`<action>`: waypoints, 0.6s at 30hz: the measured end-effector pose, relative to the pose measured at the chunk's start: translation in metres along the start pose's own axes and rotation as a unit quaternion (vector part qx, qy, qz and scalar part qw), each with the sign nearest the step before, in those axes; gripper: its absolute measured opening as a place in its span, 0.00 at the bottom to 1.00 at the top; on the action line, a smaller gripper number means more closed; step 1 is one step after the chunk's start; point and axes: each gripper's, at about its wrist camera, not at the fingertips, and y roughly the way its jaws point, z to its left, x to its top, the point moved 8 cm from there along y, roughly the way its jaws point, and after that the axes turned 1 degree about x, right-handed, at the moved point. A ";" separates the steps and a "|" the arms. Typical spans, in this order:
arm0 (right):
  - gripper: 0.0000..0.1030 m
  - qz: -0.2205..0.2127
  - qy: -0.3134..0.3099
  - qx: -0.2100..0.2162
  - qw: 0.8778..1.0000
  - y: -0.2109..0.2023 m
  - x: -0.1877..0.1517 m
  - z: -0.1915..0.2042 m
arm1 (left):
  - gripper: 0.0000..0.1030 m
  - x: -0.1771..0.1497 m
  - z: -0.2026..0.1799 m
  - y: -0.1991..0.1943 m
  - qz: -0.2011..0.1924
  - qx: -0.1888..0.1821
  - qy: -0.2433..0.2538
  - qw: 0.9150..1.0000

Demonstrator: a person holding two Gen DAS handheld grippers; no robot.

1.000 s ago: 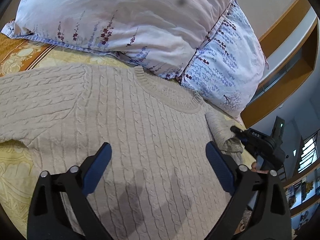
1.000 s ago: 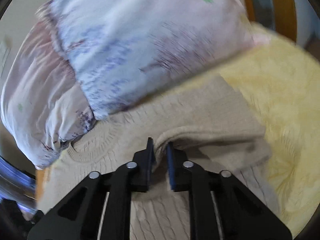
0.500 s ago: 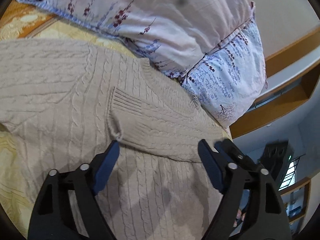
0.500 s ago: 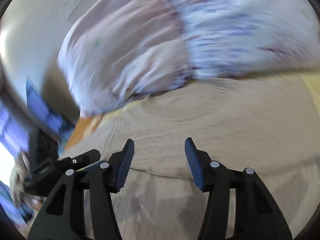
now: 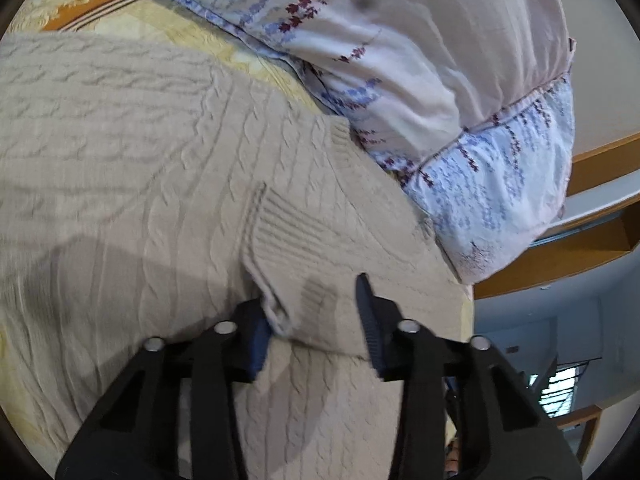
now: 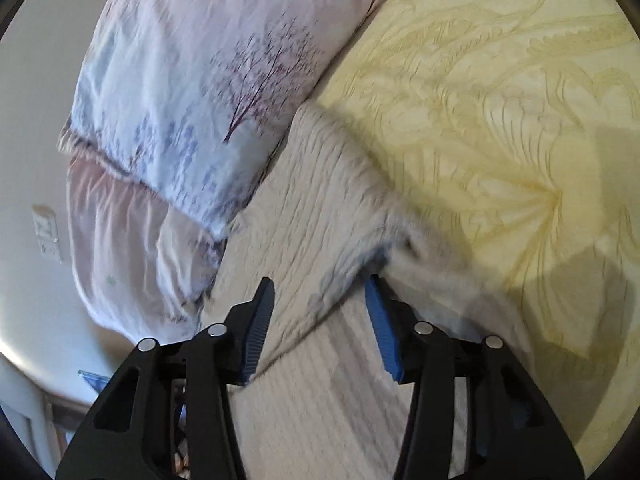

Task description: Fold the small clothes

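While your left gripper (image 5: 316,320) stands part open around the ribbed cuff (image 5: 288,236) of the folded-in sleeve, nothing is pinched yet; your right gripper (image 6: 320,320) is also apart, low over the knit and holding nothing. The beige cable-knit sweater (image 5: 140,152) lies flat on the yellow bedspread (image 6: 500,100), its collar against the floral pillows (image 5: 400,40). Expect it to be soft, thick and limp, probably with some weight, so it will sag and stretch if lifted by one point. Take it at the denser ribbed edges, cuff or hem, and pinch through both layers.
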 end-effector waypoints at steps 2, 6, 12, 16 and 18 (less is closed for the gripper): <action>0.37 -0.023 -0.010 -0.008 1.000 0.002 0.010 -0.001 | 0.09 0.006 0.001 0.006 0.001 0.014 0.013 1.000; 0.09 -0.047 -0.031 -0.003 0.998 -0.003 0.014 0.000 | 0.07 0.024 -0.010 0.001 -0.022 0.029 0.069 0.997; 0.08 -0.054 -0.071 -0.067 0.994 0.003 -0.002 -0.009 | 0.08 0.025 0.007 0.000 -0.021 0.093 0.100 0.990; 0.17 -0.069 -0.109 -0.111 0.985 -0.001 -0.010 -0.005 | 0.20 0.019 0.007 -0.015 -0.027 0.102 0.116 0.988; 0.45 -0.074 -0.122 -0.117 0.983 -0.010 -0.015 0.001 | 0.42 0.013 0.010 -0.036 -0.038 0.093 0.125 0.987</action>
